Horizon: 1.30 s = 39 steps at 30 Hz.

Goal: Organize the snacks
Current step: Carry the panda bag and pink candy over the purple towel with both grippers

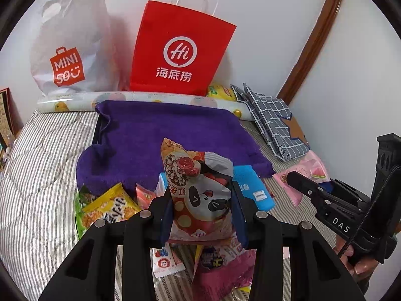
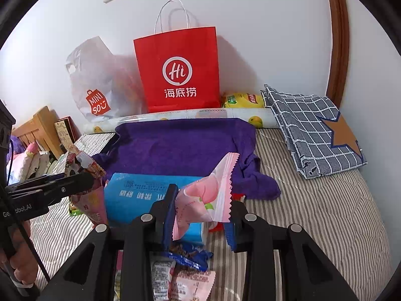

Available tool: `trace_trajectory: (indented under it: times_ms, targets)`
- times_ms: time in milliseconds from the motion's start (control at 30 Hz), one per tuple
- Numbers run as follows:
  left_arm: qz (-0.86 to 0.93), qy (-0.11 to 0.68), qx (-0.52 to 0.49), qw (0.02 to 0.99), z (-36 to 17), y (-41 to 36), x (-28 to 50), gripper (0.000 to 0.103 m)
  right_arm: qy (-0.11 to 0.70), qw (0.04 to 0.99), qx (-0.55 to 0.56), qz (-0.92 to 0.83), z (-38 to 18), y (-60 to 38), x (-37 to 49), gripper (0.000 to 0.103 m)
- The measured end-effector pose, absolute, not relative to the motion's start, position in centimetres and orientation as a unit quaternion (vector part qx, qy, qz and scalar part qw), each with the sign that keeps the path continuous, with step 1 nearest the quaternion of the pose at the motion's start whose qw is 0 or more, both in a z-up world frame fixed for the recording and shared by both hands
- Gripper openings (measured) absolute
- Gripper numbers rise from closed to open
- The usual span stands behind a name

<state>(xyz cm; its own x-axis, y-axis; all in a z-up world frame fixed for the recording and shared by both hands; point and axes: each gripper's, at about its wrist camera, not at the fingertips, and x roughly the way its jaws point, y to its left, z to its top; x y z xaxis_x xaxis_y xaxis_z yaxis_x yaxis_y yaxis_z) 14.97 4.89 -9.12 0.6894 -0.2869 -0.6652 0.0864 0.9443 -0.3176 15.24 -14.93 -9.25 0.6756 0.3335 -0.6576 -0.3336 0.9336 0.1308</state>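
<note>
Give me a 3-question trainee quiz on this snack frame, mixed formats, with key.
1. True or false: the left claw is empty.
2. What does the right claw hold? A) pink peach-print packet B) yellow cracker pack C) blue tissue pack
3. Fill in: the red paper bag stands against the wall, behind the ____ towel.

Key: 1. False, it grips the panda-print snack bag. 2. A, the pink peach-print packet. 3. purple.
</note>
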Motion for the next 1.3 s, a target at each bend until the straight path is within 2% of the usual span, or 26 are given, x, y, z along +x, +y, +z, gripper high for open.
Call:
trace_trajectory:
  times_ms: [867, 1300]
  targets:
    - [-0.059, 0.392, -0.13, 0.909, -7.3, 8.3, 24.3, 0.04, 0.375, 0.908, 0.01, 0.186, -9.4, -14.2, 25.9, 0.031]
    - [-0.035, 0.436, -0.15, 0.887, -11.6, 11.3, 29.0, 0.04, 0.427, 0.884, 0.004, 0.188, -13.6, -12.5, 31.6, 0.031]
